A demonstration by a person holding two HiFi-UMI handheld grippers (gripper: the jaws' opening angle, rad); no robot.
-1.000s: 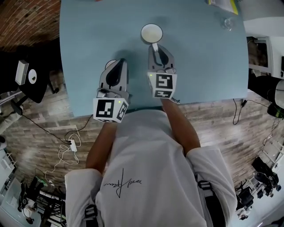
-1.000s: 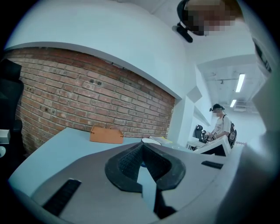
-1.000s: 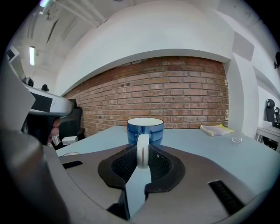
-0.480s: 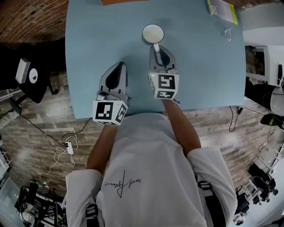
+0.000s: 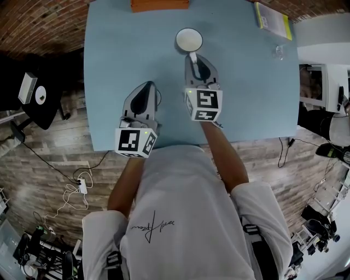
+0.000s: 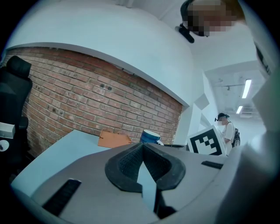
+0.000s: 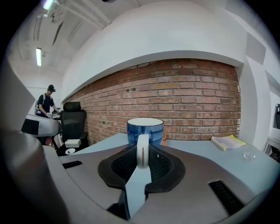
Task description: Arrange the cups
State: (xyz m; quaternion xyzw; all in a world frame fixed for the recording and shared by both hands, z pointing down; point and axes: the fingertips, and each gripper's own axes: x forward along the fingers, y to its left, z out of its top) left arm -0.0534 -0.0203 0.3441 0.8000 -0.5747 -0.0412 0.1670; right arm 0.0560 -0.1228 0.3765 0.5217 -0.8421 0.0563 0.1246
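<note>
Since a second ago the head view has shifted, bringing an orange pad into sight at the far edge of the bench. Both grippers sit slightly lower in frame and the right one's hold is unchanged. The right gripper is clamped on the white handle of the blue cup, jaws part-way closed around it. The cup is upright, white inside, at centre-far of the bench, just near of the pad; whether it rests on the bench or hangs clear is unclear. The left gripper is over the near-left part of the bench, jaws together, nothing between them, well apart from the cup. A yellow booklet is at the far right corner, with a small clear glass item just near of it. In the right gripper view a black chair stands to the left of the bench, with a brick wall behind.
</note>
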